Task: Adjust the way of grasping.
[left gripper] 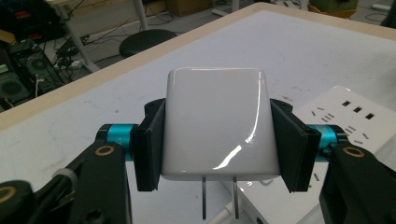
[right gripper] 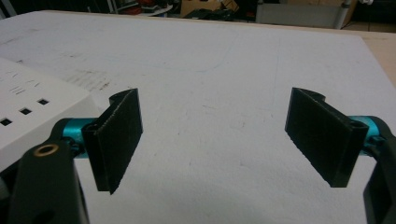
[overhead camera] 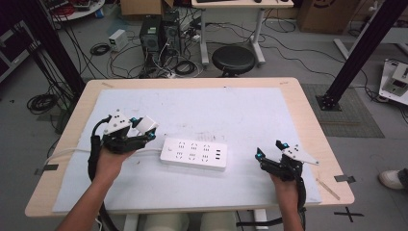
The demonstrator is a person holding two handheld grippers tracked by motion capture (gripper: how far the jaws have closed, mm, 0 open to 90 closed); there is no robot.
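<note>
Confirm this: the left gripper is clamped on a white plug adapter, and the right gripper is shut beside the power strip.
Not quite. The right gripper is open, jaws wide apart with nothing between them, as the right gripper view shows. The left gripper does clamp the white plug adapter, and the power strip lies between them.

The right gripper [right gripper: 212, 140] is holding its two black, textured jaws wide apart above the scuffed white table mat [right gripper: 224, 60], nothing lying between them. A white plastic power strip [right gripper: 32, 116] is sitting just beside the left-hand jaw.
</note>
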